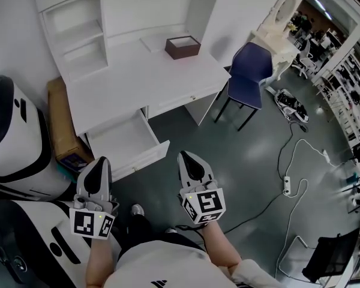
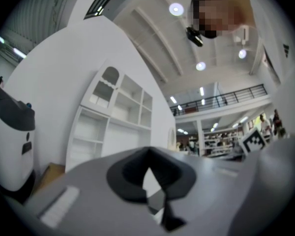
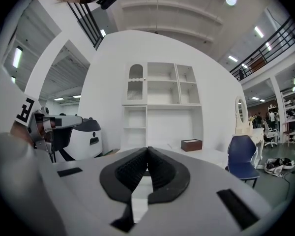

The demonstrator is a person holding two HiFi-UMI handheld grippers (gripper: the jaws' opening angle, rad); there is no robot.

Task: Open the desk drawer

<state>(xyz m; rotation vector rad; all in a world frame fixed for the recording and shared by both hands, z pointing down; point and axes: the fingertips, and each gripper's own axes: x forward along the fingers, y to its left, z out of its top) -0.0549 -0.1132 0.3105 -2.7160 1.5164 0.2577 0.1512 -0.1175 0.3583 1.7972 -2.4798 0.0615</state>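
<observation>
Head view shows the drawer [image 1: 125,140] pulled well out from under the left end of the tabletop [image 1: 138,77], its white inside bare, so the opening looks done. The biggest risk is the drawer itself: it juts into the floor space in front of your legs, and a step forward or a knee against its front could slam it or strain its runners. Pull any further and it may come off them. Left of the drawer stands a large white rounded machine [image 1: 12,137], close enough to crowd your left elbow. A cardboard box [image 1: 63,122] is wedged just beside the drawer, between it and that machine. Right of the drawer, well apart, a blue chair [image 1: 249,71] sits at the desk's far corner. Farther right, loose cables and a power strip [image 1: 286,186] lie on the floor, a trip hazard if you back away that side. Beyond the drawer, a small brown box [image 1: 182,47] rests on the tabletop. Your left claw [image 1: 101,161] and right claw [image 1: 186,157] hang just short of the drawer front, both pinched together on nothing
</observation>
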